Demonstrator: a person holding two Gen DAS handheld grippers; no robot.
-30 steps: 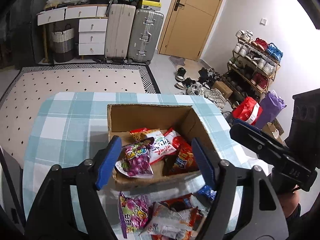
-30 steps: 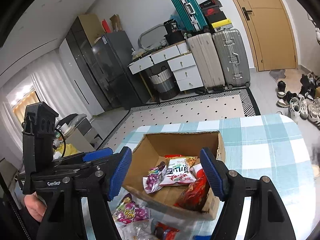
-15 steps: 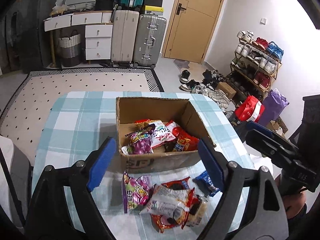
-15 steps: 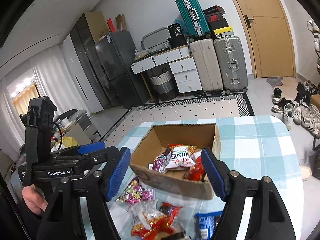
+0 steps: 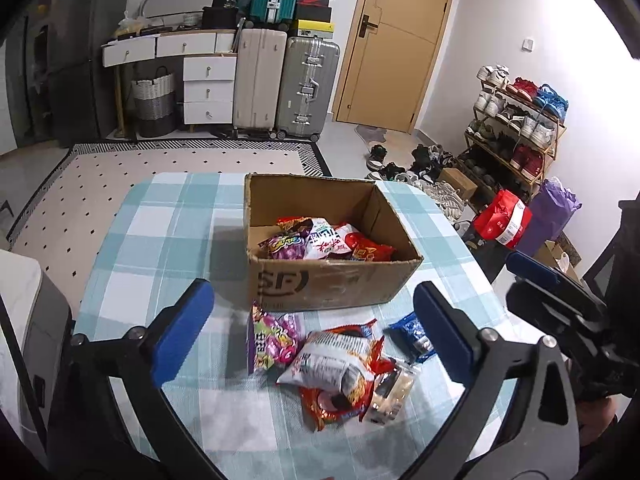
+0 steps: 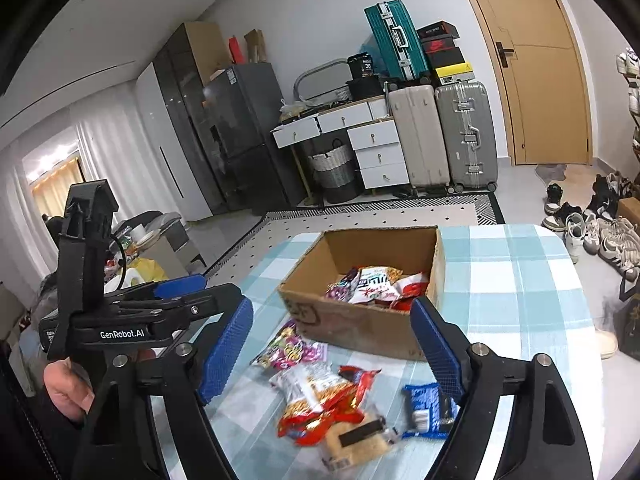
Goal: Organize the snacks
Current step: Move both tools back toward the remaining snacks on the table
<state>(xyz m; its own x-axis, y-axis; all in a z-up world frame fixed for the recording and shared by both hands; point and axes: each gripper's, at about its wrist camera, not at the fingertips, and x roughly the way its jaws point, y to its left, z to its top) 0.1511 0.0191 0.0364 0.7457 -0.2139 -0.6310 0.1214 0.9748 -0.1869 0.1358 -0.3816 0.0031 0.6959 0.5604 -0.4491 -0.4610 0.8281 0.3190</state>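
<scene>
An open cardboard box (image 5: 332, 284) (image 6: 360, 326) stands mid-table and holds several snack bags (image 5: 320, 242) (image 6: 372, 286). In front of it lies a loose pile: a purple candy bag (image 5: 270, 340) (image 6: 292, 350), a white-and-red snack bag (image 5: 334, 362) (image 6: 316, 392), a clear cracker pack (image 5: 390, 394) (image 6: 356, 442) and a blue packet (image 5: 412, 336) (image 6: 428, 410). My left gripper (image 5: 314, 332) is open and empty above the pile. My right gripper (image 6: 332, 350) is open and empty, also above the pile. Each gripper shows at the edge of the other's view.
The table has a blue-and-white checked cloth (image 5: 160, 240) (image 6: 520, 280). Beyond it are a patterned rug (image 5: 160, 164), suitcases (image 5: 280, 84) and drawers against the wall. A shoe rack (image 5: 516, 128) and bags stand to the right.
Both grippers have pulled back and up from the box. The loose pile in front of the box has come fully into view. Both stay open and empty.
</scene>
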